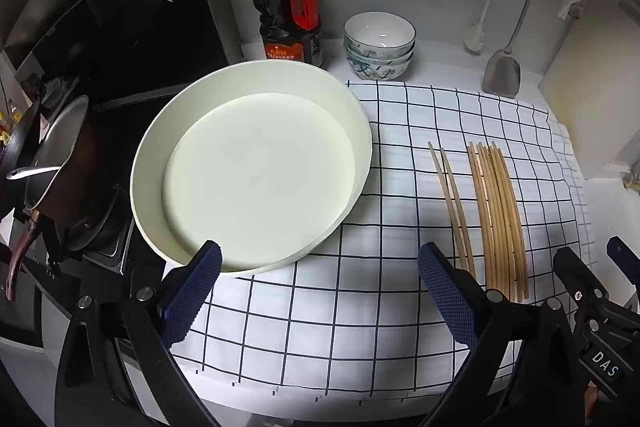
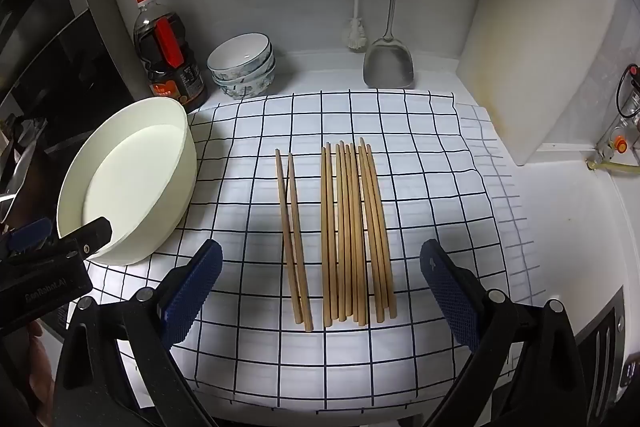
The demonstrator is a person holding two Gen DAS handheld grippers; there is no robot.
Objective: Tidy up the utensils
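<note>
Several wooden chopsticks [image 2: 356,231] lie side by side on a white checked cloth [image 2: 420,187], with a separate pair [image 2: 294,243] just to their left. In the left wrist view the bundle [image 1: 500,223] and the pair [image 1: 454,203] lie at the right. A round white tray [image 1: 256,171] sits empty at the cloth's left edge; it also shows in the right wrist view [image 2: 132,183]. My left gripper [image 1: 320,267] is open and empty, hovering near the tray's front rim. My right gripper [image 2: 322,263] is open and empty, hovering over the near ends of the chopsticks.
Stacked patterned bowls [image 2: 244,67], a dark sauce bottle [image 2: 170,55], a metal spatula [image 2: 388,63] and a white brush [image 2: 354,35] stand along the back wall. A white cutting board [image 2: 532,59] leans at the right. A pan [image 1: 56,163] sits on the stove at the left.
</note>
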